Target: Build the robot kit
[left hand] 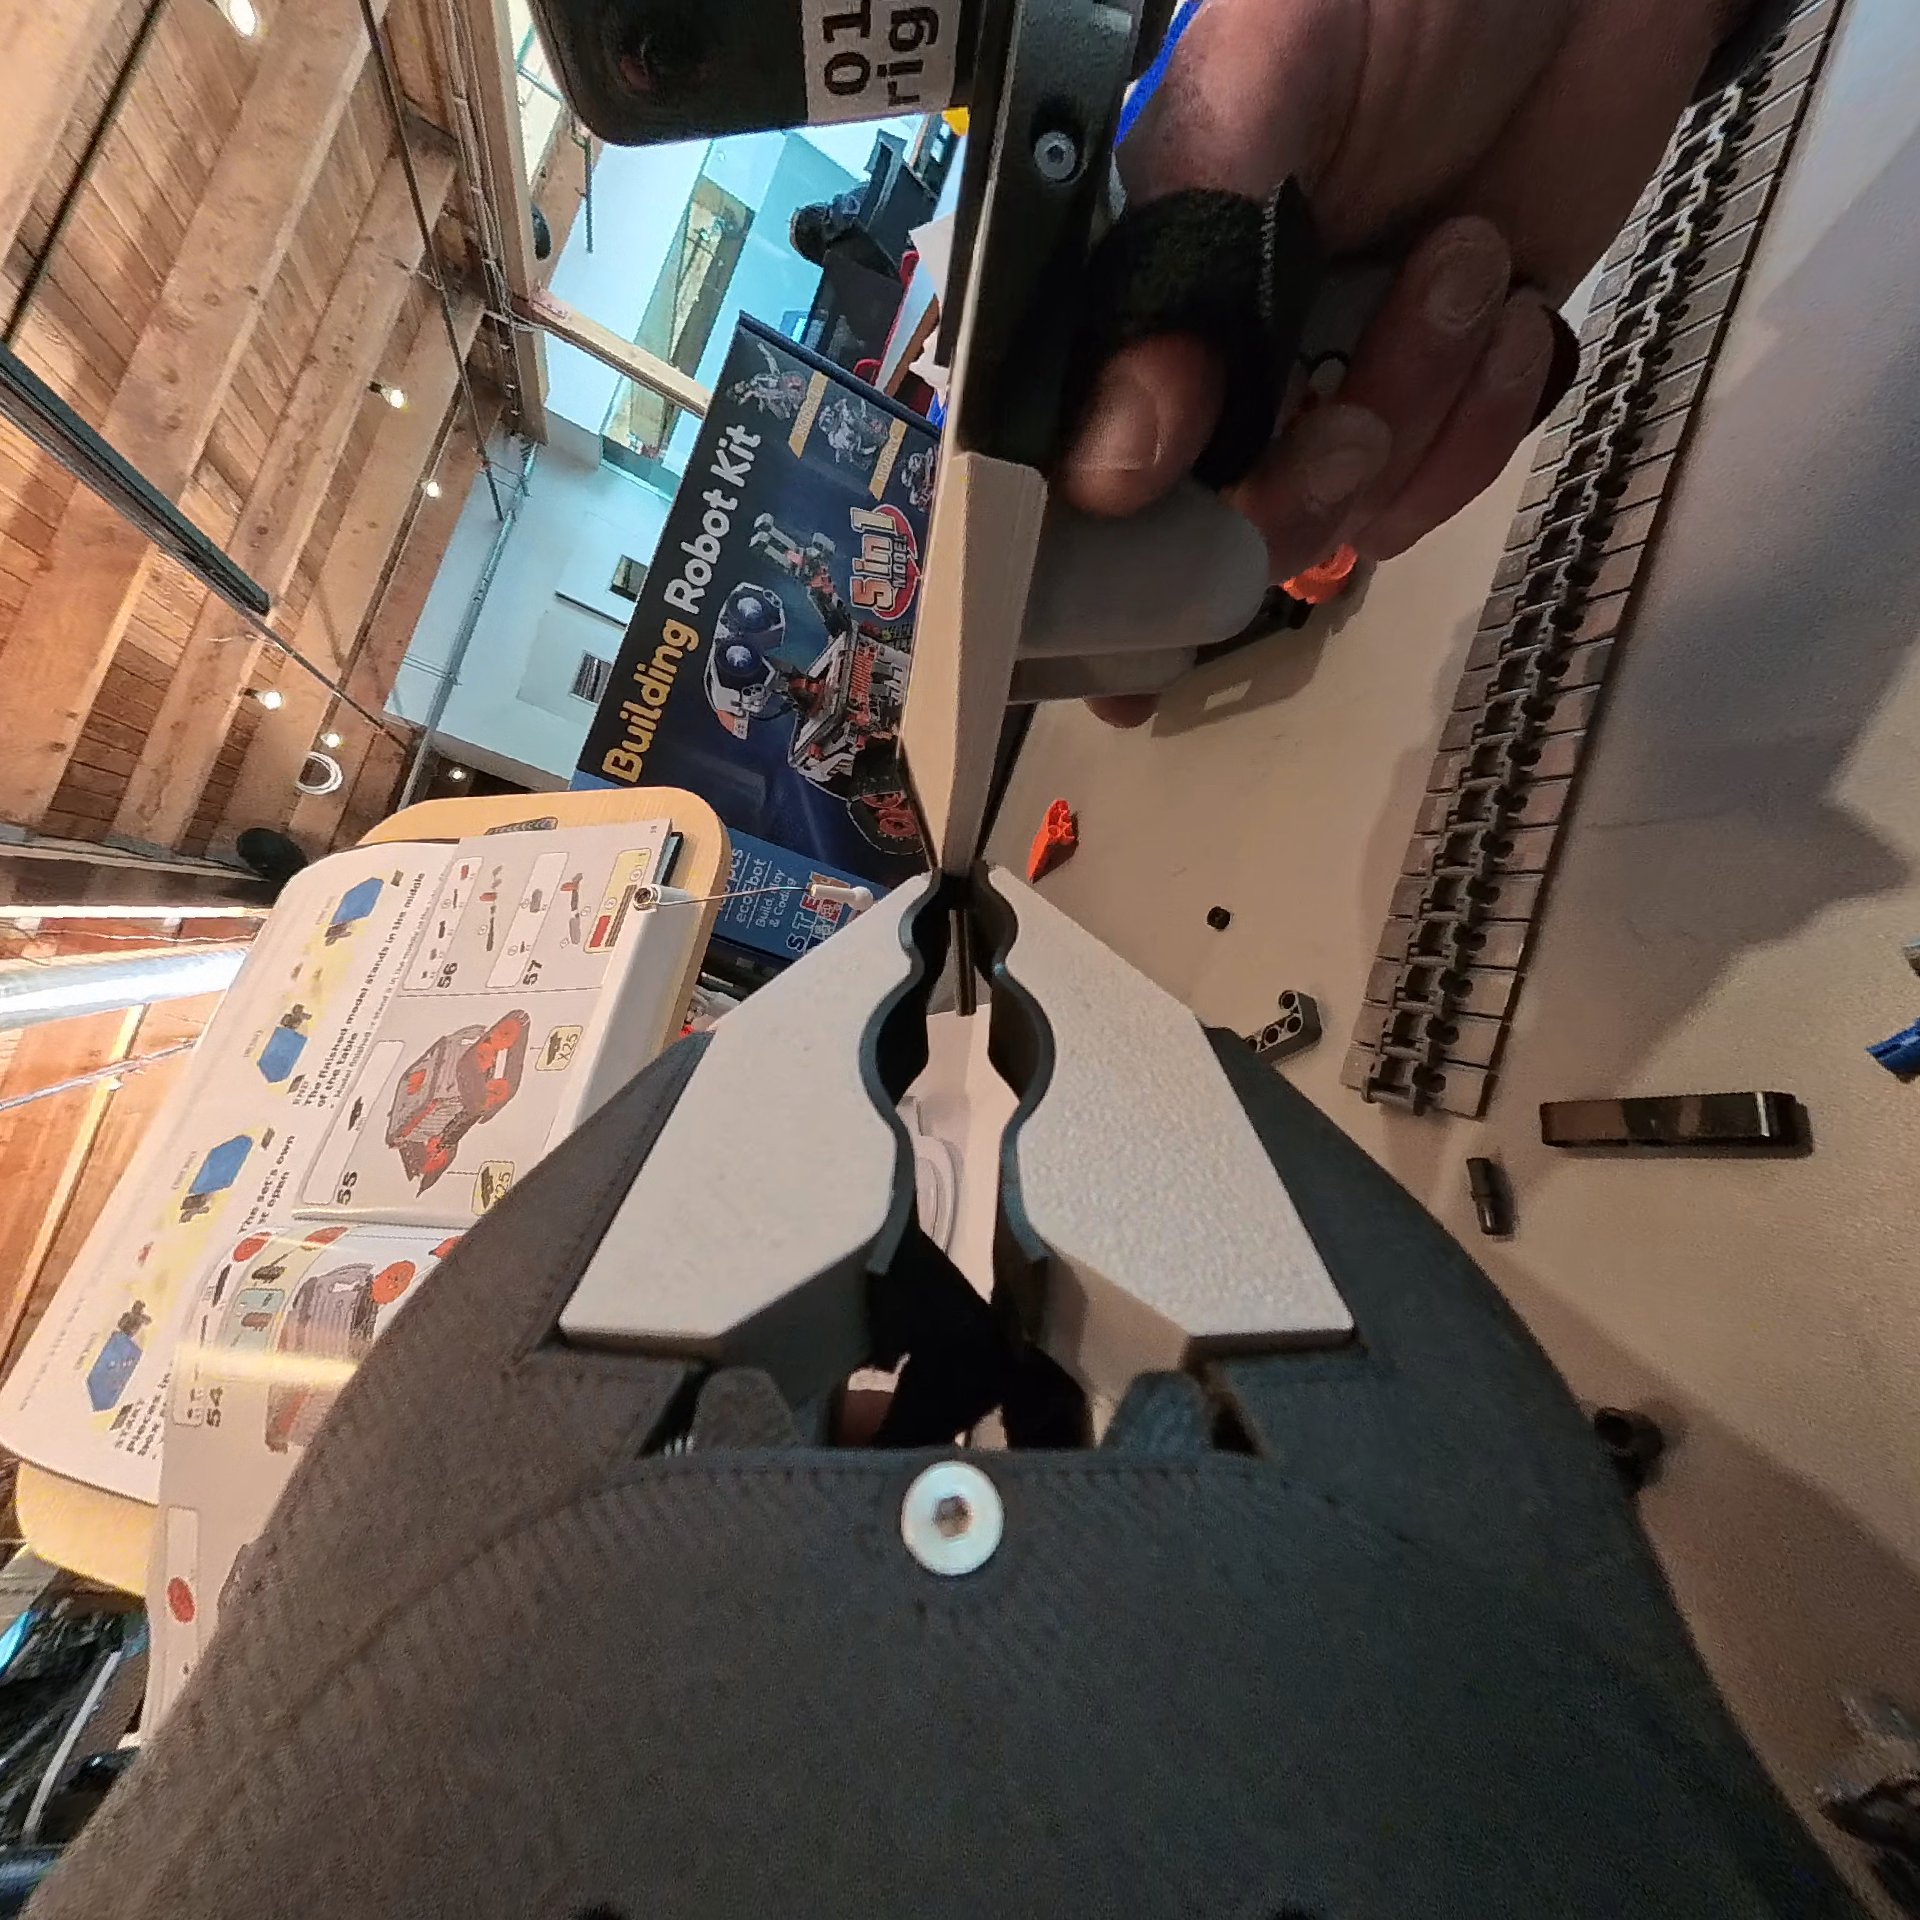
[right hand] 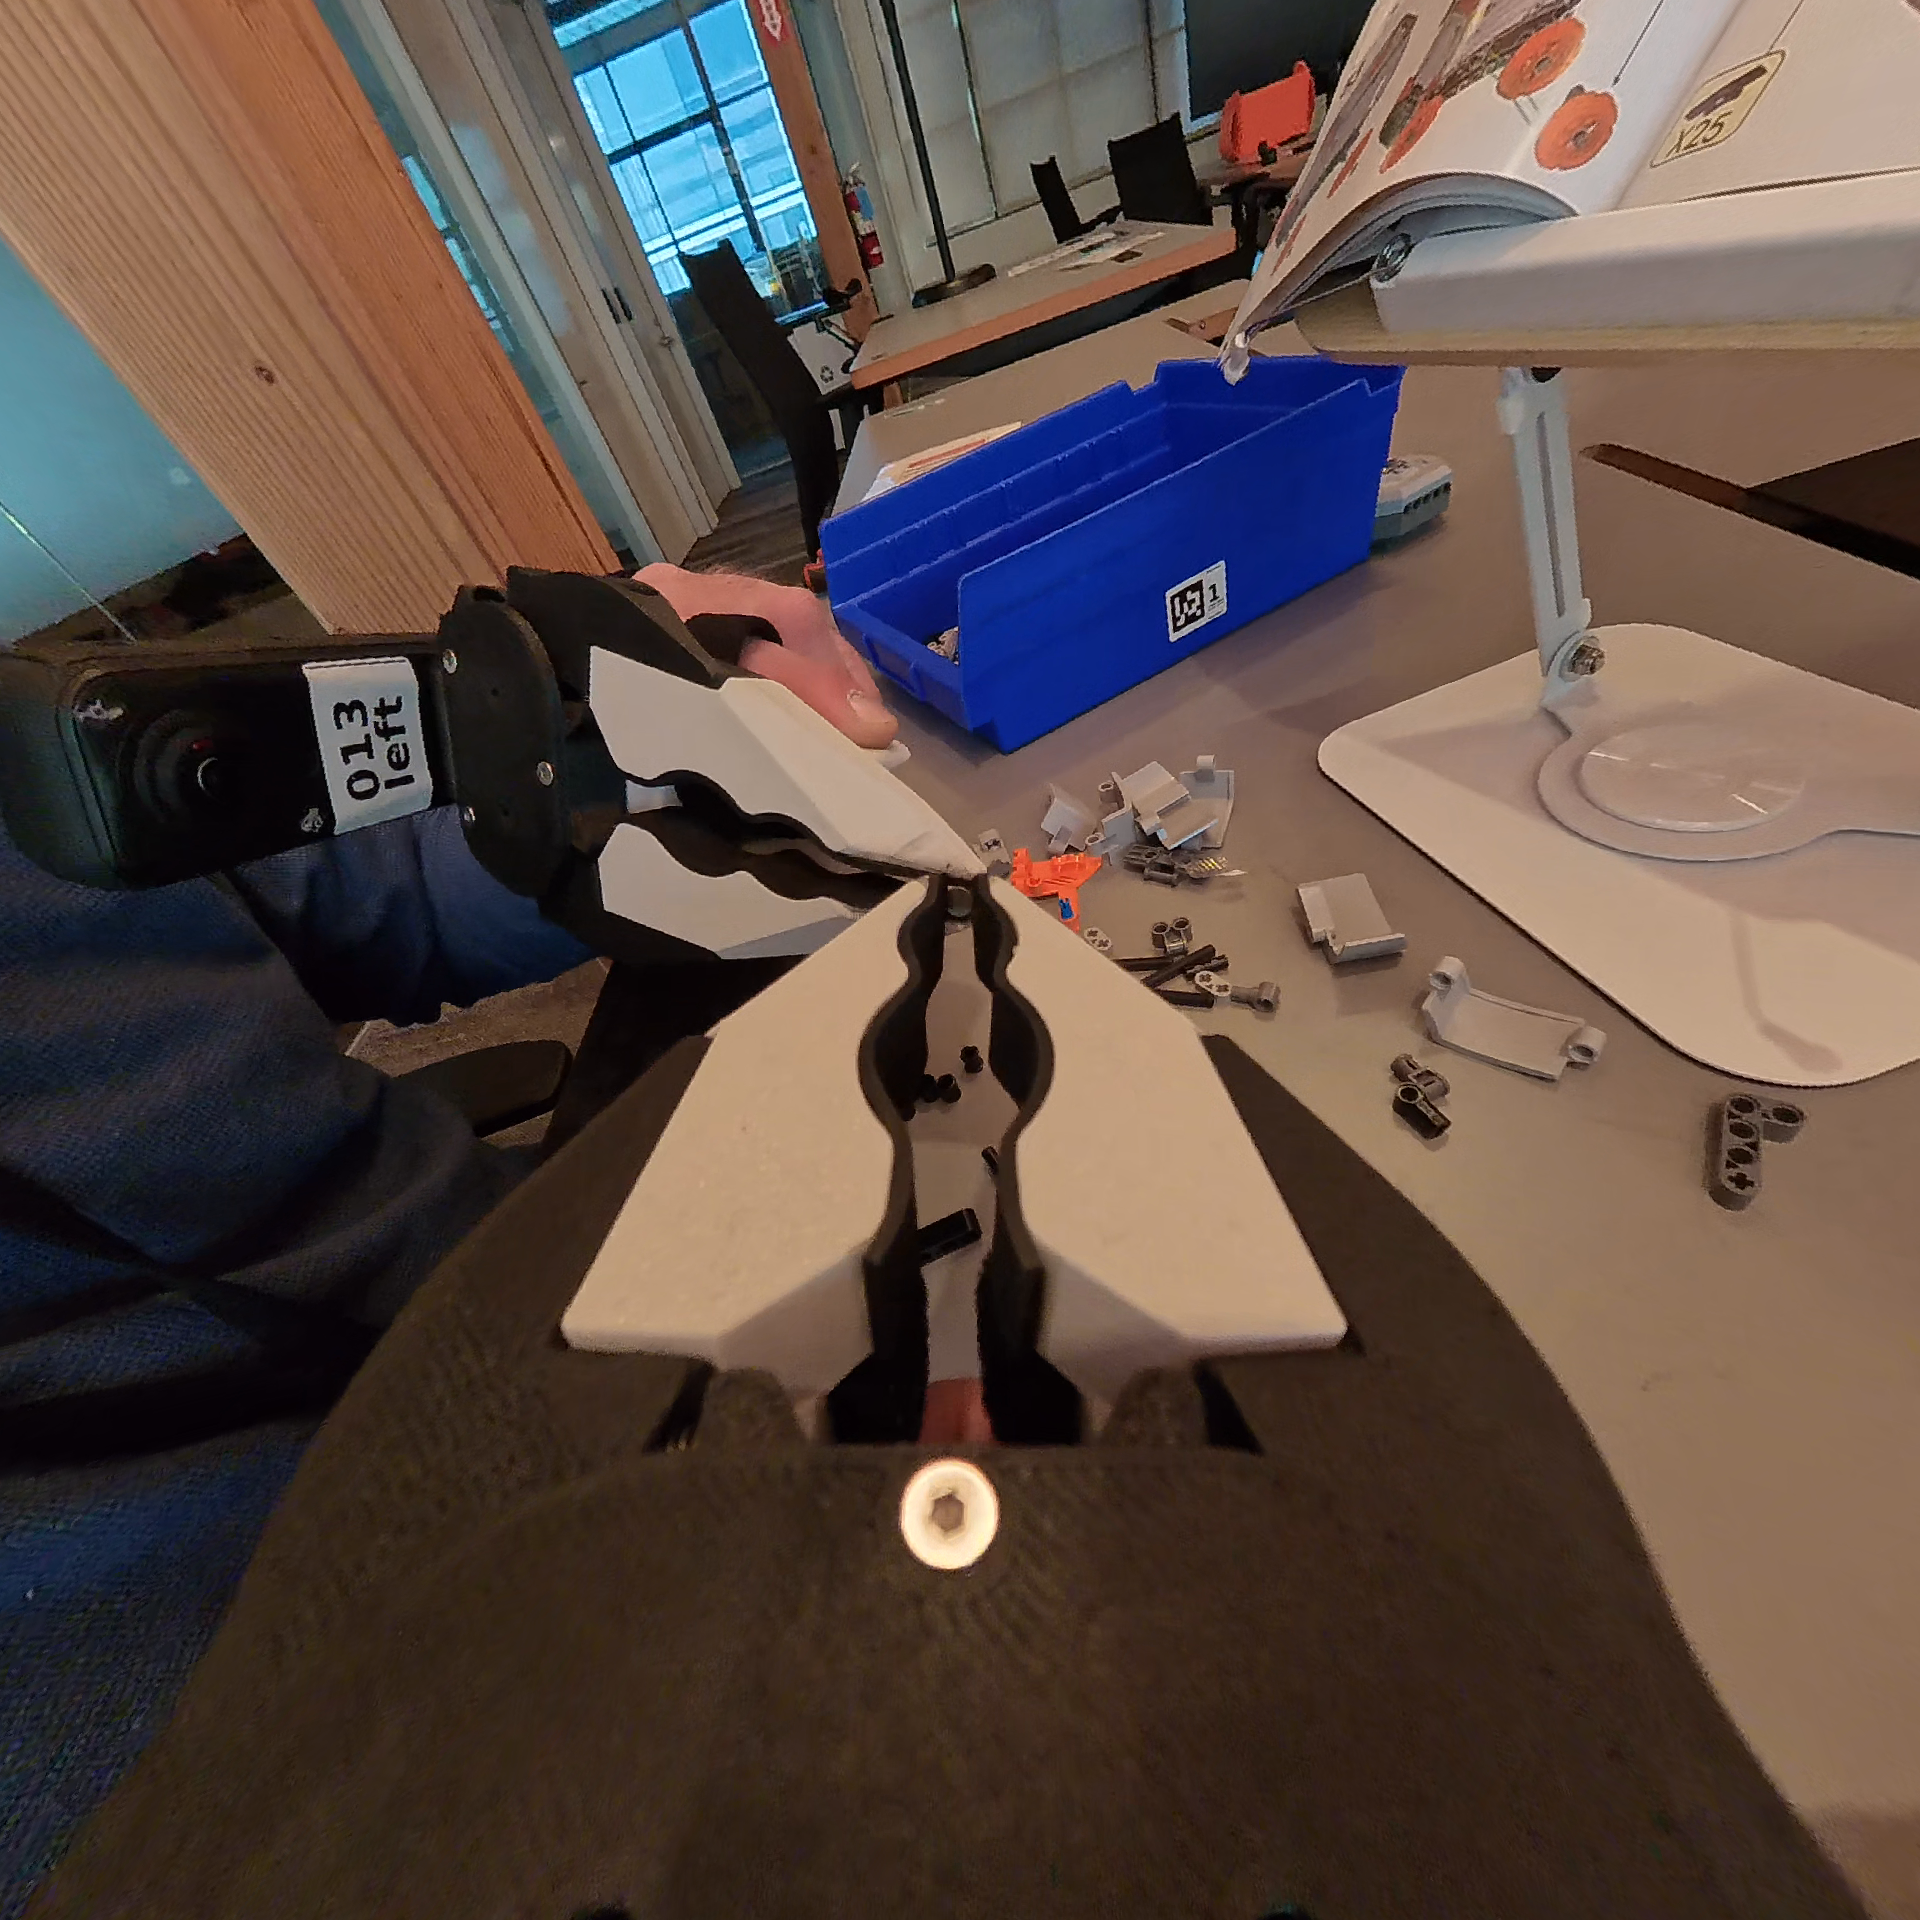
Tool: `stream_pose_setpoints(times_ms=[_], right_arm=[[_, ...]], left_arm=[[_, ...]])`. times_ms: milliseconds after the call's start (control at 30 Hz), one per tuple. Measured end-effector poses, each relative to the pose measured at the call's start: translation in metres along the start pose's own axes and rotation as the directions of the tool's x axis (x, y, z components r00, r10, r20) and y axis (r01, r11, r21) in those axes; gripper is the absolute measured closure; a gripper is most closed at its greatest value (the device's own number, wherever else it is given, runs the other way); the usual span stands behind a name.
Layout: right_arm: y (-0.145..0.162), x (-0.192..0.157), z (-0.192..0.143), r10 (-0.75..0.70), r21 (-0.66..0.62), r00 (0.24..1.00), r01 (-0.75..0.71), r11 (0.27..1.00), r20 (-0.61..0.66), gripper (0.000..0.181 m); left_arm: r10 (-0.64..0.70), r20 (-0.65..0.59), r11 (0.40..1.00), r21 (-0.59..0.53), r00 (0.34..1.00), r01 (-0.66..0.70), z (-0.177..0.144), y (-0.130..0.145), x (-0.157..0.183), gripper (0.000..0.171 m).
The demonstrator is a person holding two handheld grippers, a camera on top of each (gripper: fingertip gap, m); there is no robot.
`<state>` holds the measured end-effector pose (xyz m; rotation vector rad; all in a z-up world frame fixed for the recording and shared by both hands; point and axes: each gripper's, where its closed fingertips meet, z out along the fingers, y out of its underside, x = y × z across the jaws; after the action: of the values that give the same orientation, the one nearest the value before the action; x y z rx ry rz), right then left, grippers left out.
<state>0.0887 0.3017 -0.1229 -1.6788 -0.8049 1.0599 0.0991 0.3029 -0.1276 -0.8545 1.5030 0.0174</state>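
Grey table point(right hand: 1558, 1351): both grippers point(right hand: 958, 896) pinch one black pin point(right hand: 958, 902) (tips meeting).

Left wrist view rolled sideways, close above table point(left hand: 1299, 790), facing booklet point(left hand: 416, 1039) at 9 o'clock. Right wrist view upright, close, facing bin point(right hand: 1091, 561) at 12. Shared: meeting fingertips, booklet.

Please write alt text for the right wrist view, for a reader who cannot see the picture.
The right claw, nearly shut, pinches a small black part at its tips, and the left claw meets it tip to tip from the left. Behind them on the grey table lie loose grey, black and orange building pieces, a blue bin and a white book stand.
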Motion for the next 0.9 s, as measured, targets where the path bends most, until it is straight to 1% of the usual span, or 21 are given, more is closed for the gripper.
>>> stream_pose_setpoints(times_ms=[133, 200, 267, 300, 367, 433, 500, 533, 567, 600, 633, 667, 733, 767, 800, 867, 900], right_arm=[[-0.005, -0.001, -0.004, -0.023, 0.018, 1.0, 0.023, 1.0, -0.007, 0.18], [-0.003, -0.002, -0.006, -0.038, 0.007, 0.999, 0.038, 0.999, -0.008, 0.18], [-0.002, 0.002, -0.011, -0.041, 0.003, 0.999, 0.041, 0.999, -0.024, 0.18], [-0.001, 0.004, -0.014, -0.043, 0.001, 0.998, 0.043, 0.999, -0.035, 0.18], [0.001, 0.009, -0.02, -0.058, -0.009, 0.997, 0.057, 0.998, -0.057, 0.18], [0.007, 0.01, -0.023, -0.084, -0.044, 0.994, 0.081, 0.996, -0.063, 0.18], [0.018, 0.01, -0.024, -0.129, -0.101, 0.989, 0.122, 0.987, -0.069, 0.18], [0.025, 0.006, -0.024, -0.146, -0.139, 0.988, 0.138, 0.981, -0.052, 0.18], [0.034, 0.003, -0.023, -0.158, -0.18, 0.987, 0.15, 0.972, -0.034, 0.18], [0.042, 0.001, -0.022, -0.171, -0.215, 0.985, 0.162, 0.963, -0.024, 0.18], [0.051, 0.0, -0.021, -0.179, -0.249, 0.984, 0.171, 0.953, -0.014, 0.18], [0.058, -0.001, -0.02, -0.186, -0.275, 0.983, 0.177, 0.945, -0.004, 0.18], [0.068, -0.002, -0.019, -0.193, -0.305, 0.981, 0.185, 0.934, 0.002, 0.18], [0.07, -0.001, -0.02, -0.195, -0.314, 0.981, 0.186, 0.931, 0.003, 0.18], [0.071, -0.001, -0.02, -0.195, -0.316, 0.981, 0.186, 0.93, 0.001, 0.18], [0.071, 0.0, -0.021, -0.188, -0.312, 0.982, 0.18, 0.933, 0.003, 0.18], [0.071, 0.0, -0.022, -0.186, -0.31, 0.982, 0.178, 0.934, 0.003, 0.18]], left_arm=[[-0.032, 0.014, 0.999, 0.021, 0.999, 0.031, -0.003, -0.004, -0.003, 0.168], [-0.077, -0.012, 0.997, 0.027, 0.997, 0.078, -0.007, -0.004, -0.004, 0.161], [-0.129, -0.059, 0.992, -0.001, 0.99, 0.129, -0.01, 0.003, -0.002, 0.153], [-0.16, -0.097, 0.987, -0.015, 0.982, 0.159, -0.012, 0.008, 0.002, 0.152], [-0.233, -0.272, 0.972, -0.069, 0.934, 0.223, -0.018, 0.016, 0.027, 0.149], [-0.229, -0.402, 0.973, -0.094, 0.887, 0.209, -0.024, 0.022, 0.053, 0.15], [-0.202, -0.494, 0.979, -0.134, 0.846, 0.156, -0.026, 0.032, 0.075, 0.152], [-0.186, -0.516, 0.981, -0.139, 0.836, 0.133, -0.025, 0.035, 0.082, 0.153], [-0.199, -0.549, 0.979, -0.147, 0.812, 0.141, -0.026, 0.034, 0.089, 0.153], [-0.236, -0.595, 0.971, -0.168, 0.768, 0.169, -0.028, 0.031, 0.099, 0.151], [-0.265, -0.622, 0.964, -0.19, 0.736, 0.186, -0.029, 0.029, 0.106, 0.146], [-0.286, -0.617, 0.957, -0.216, 0.733, 0.192, -0.026, 0.031, 0.108, 0.143], [-0.357, -0.648, 0.931, -0.301, 0.673, 0.205, -0.027, 0.036, 0.12, 0.132], [-0.391, -0.629, 0.916, -0.339, 0.672, 0.215, -0.024, 0.039, 0.121, 0.127], [-0.413, -0.616, 0.905, -0.364, 0.671, 0.222, -0.022, 0.041, 0.122, 0.127], [-0.46, -0.639, 0.883, -0.4, 0.616, 0.245, -0.026, 0.037, 0.131, 0.125], [-0.476, -0.634, 0.874, -0.415, 0.61, 0.252, -0.025, 0.036, 0.133, 0.125]])
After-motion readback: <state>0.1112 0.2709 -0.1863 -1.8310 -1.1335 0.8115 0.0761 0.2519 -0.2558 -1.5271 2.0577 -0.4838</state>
